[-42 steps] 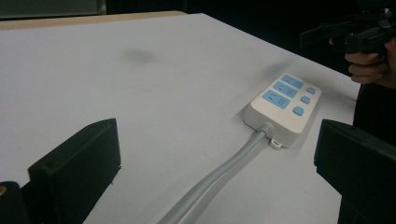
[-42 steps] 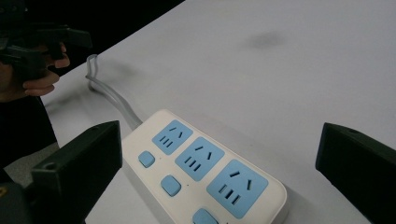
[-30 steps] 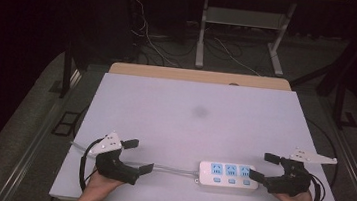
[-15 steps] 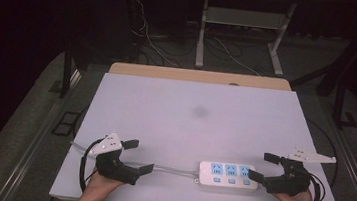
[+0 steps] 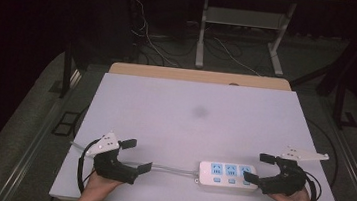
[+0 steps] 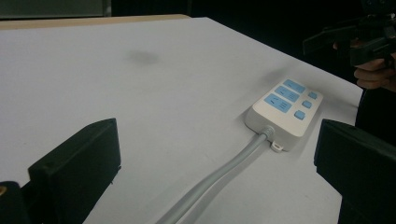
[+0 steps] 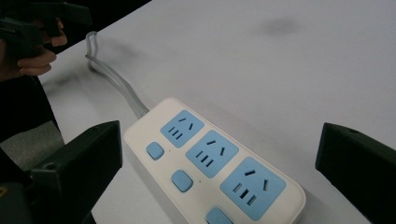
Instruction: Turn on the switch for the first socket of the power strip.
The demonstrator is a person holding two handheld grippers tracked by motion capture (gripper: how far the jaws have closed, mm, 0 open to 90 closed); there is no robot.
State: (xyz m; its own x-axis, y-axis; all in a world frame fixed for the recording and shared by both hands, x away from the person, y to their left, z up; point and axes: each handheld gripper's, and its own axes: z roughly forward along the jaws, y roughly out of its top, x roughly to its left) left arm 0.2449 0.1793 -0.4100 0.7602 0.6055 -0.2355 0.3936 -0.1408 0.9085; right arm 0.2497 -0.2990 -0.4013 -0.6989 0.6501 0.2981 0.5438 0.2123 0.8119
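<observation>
Dark room w/ cables on floor (image 5: 173,39) behind; white table (image 5: 194,127) lit, faint grey smudge (image 5: 199,112) near centre. Power strip (image 5: 228,176) lay flat nr front edge, right of centre: white body, three blue sockets, three blue switches along its near side. Grey cord (image 5: 172,169) ran left from strip's end across tabletop, passing betw. jaws of left gripper (image 5: 137,155) w/o visible contact. Left gripper held low over front-left of table, jaws spread wide, nothing gripped; hand (image 5: 99,185) behind it. Right gripper (image 5: 258,168) at strip's right end, jaws also wide apart, straddling that end in right gripper view; touching or not: cannot tell. Right hand (image 5: 294,200) at table's front-right.
</observation>
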